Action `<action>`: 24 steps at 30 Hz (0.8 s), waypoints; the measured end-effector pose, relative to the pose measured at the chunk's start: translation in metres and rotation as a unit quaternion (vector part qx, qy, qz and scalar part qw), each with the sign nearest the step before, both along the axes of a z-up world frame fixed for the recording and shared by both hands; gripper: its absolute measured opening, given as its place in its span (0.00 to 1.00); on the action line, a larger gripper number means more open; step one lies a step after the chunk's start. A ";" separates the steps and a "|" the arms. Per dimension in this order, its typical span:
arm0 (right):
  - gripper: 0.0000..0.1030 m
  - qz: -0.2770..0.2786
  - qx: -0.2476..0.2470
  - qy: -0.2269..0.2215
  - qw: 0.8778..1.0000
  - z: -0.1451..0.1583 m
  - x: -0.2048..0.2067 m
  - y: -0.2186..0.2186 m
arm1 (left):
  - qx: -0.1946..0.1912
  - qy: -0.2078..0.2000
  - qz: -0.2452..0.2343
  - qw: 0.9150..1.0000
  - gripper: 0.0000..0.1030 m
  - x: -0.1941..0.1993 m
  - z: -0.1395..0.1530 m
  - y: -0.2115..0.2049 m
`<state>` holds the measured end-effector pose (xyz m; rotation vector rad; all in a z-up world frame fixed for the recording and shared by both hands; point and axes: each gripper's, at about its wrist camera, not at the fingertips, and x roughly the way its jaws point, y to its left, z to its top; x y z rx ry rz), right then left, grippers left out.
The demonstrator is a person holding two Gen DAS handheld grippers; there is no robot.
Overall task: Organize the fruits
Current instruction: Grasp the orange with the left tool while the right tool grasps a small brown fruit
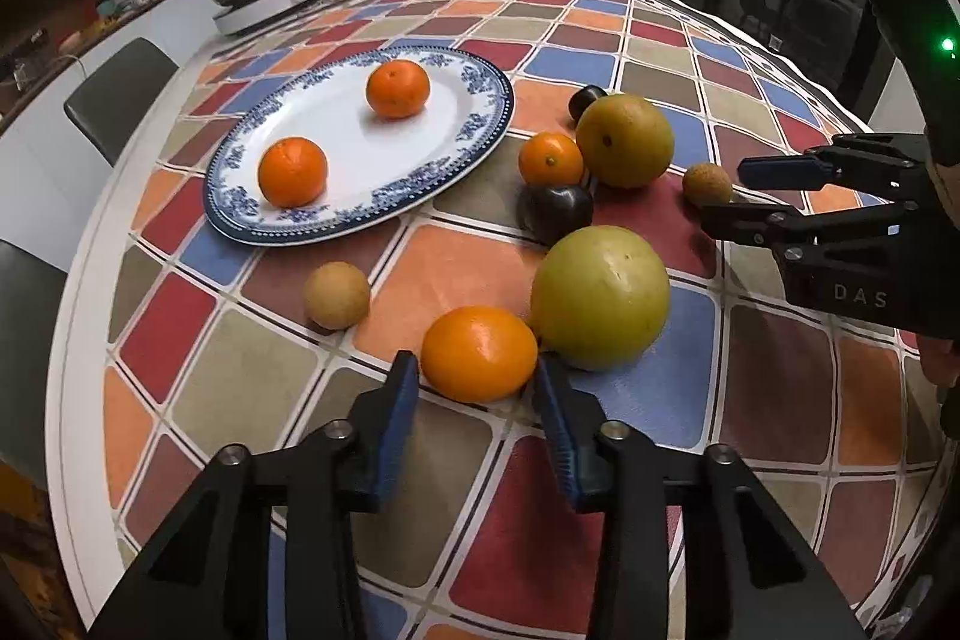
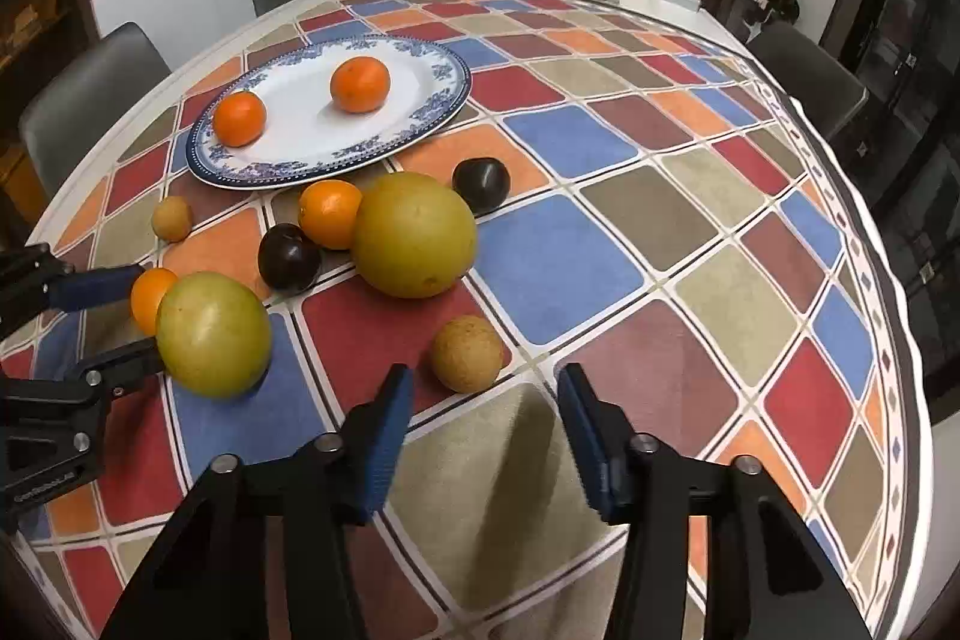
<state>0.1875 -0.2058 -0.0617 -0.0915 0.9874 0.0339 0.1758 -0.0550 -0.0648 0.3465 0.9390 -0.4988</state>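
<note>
Left gripper (image 1: 474, 370) has its blue pads on either side of an orange (image 1: 479, 353), jaws narrowed against it, just beside the big green pomelo (image 1: 600, 297). Right gripper (image 2: 483, 379) stands open, a small round brown fruit (image 2: 467, 353) just ahead between its fingertips, untouched. Beyond the pomelo, two tangerines lie on the blue-rimmed plate (image 1: 480, 124).

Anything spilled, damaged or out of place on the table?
Nothing spilled or damaged. Only two oranges sit on the plate; the remaining fruit, including a plum and a yellow-green fruit, lies loose on the tablecloth.
</note>
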 end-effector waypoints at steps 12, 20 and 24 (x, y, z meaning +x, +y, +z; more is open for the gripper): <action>0.23 0.012 0.010 -0.011 1.000 0.000 -0.003 0.000 | -0.005 -0.005 0.043 0.999 0.37 -0.008 0.002 0.004; 0.13 0.031 0.030 -0.028 0.999 0.015 -0.014 0.004 | -0.035 -0.011 0.065 0.997 0.36 -0.018 0.018 0.009; 0.13 0.044 0.030 -0.039 0.998 0.023 -0.017 0.010 | -0.039 -0.018 0.072 0.996 0.36 -0.021 0.024 0.011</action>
